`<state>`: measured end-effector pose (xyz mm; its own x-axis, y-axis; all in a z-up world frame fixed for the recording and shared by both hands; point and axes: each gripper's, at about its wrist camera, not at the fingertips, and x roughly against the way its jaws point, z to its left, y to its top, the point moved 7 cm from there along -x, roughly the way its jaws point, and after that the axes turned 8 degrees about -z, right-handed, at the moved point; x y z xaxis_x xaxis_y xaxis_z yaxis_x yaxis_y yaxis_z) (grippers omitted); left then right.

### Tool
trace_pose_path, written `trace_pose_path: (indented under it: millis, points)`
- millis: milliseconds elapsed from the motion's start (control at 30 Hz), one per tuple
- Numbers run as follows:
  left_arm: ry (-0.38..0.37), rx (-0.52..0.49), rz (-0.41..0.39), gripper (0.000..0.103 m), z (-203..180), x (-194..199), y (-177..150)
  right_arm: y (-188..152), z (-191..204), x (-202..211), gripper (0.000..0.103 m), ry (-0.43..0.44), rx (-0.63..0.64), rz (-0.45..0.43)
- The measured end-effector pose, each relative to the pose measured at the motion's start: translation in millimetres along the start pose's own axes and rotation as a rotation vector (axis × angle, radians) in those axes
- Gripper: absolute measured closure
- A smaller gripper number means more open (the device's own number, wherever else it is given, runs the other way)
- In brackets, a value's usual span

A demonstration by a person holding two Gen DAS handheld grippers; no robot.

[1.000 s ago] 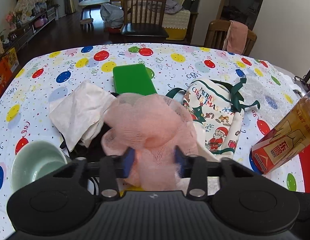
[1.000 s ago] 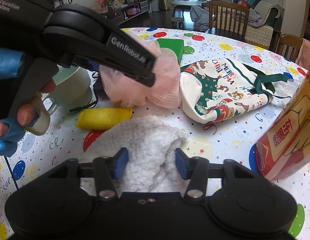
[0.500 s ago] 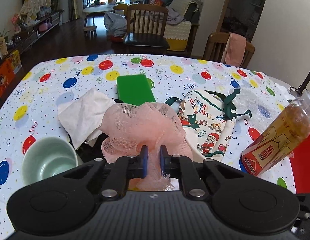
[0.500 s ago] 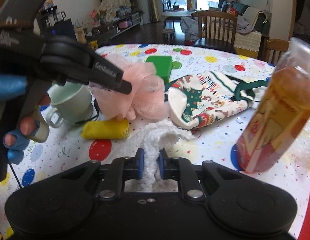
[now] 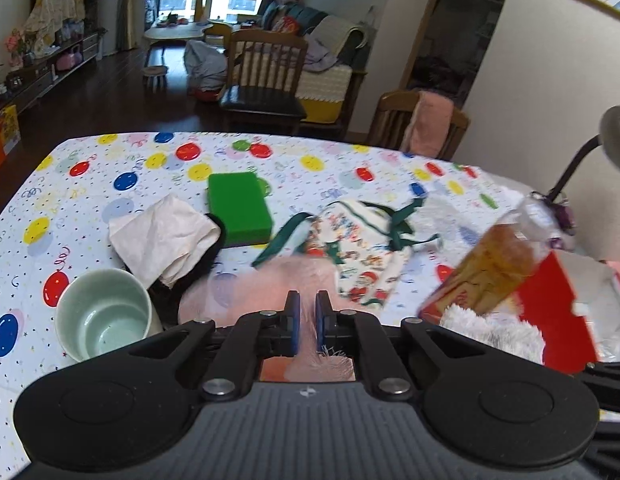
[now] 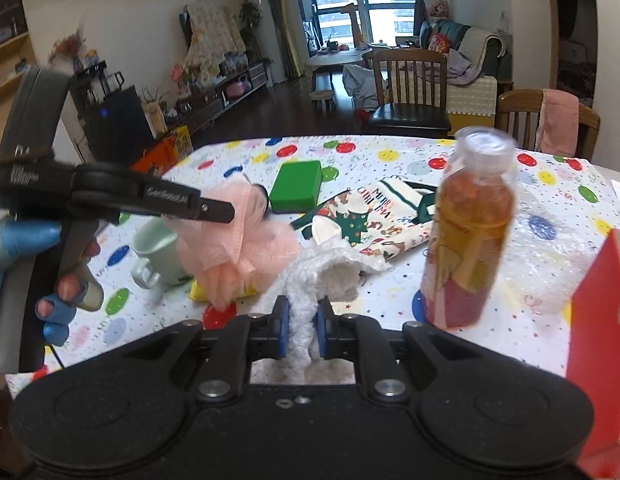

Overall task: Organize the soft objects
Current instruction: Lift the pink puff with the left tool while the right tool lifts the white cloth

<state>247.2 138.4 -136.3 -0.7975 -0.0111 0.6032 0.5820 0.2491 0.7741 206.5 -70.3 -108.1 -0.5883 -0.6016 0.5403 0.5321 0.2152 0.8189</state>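
My left gripper [image 5: 305,322] is shut on a pink mesh bath pouf [image 5: 253,288], which hangs lifted above the table; the pouf also shows in the right wrist view [image 6: 233,236], under the left gripper's fingers [image 6: 213,210]. My right gripper [image 6: 302,332] is shut on a white fluffy towel [image 6: 326,272] and holds it raised; the towel shows at the lower right of the left wrist view [image 5: 490,328]. A Christmas drawstring bag [image 5: 358,248], a green sponge [image 5: 237,208], a beige cloth [image 5: 161,236] and a yellow sponge [image 6: 197,294] lie on the table.
A pale green mug [image 5: 103,314] stands at the near left. A bottle of orange drink [image 6: 470,232] stands to the right, with bubble wrap [image 6: 550,264] behind it and a red box [image 6: 598,312] at the far right. Chairs [image 5: 265,76] stand beyond the table.
Both grippers have risen and drawn back, lifting the pink pouf and the white towel off the table. The red box has come into view on the right.
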Motion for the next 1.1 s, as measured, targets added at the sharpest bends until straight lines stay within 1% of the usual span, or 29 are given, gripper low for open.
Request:
trace_pose_path:
  millis: [233,400,567,733,800,833,867,900,933,967,1000,1067,1100]
  points:
    - [-0.086,0.008,-0.023,0.097,-17,35,7,13,-15,41,0.09,-0.008,-0.052,-0.032]
    - [-0.155,-0.025,-0.003,0.097,-30,50,2,14,-32,64,0.09,-0.026,-0.083,-0.055]
    - [-0.143,-0.073,0.025,0.097,-32,56,-20,4,-48,80,0.09,-0.049,-0.144,-0.058]
    - [-0.159,-0.103,0.048,0.096,-39,61,-39,-6,-59,90,0.09,-0.063,-0.192,-0.064]
    - [-0.15,-0.129,0.046,0.092,-42,63,-45,-8,-61,92,0.09,-0.063,-0.209,-0.069]
    - [-0.15,-0.141,0.045,0.087,-44,63,-47,-9,-62,95,0.09,-0.065,-0.214,-0.073]
    - [-0.153,-0.15,0.046,0.076,-46,64,-50,-10,-62,97,0.09,-0.066,-0.219,-0.077]
    - [-0.157,-0.157,0.048,0.068,-47,64,-52,-11,-63,98,0.09,-0.067,-0.226,-0.08]
    - [-0.16,-0.162,0.05,0.037,-49,63,-55,-12,-64,101,0.09,-0.066,-0.231,-0.082]
    - [-0.167,-0.167,0.053,0.014,-50,64,-57,-12,-65,101,0.09,-0.067,-0.233,-0.082]
    - [-0.174,-0.173,0.057,0.012,-52,63,-59,-14,-66,103,0.09,-0.069,-0.233,-0.082]
    - [-0.18,-0.184,0.059,0.012,-55,62,-63,-16,-67,105,0.09,-0.076,-0.23,-0.079]
    - [-0.177,-0.194,0.048,0.012,-56,62,-66,-17,-67,106,0.09,-0.082,-0.228,-0.078]
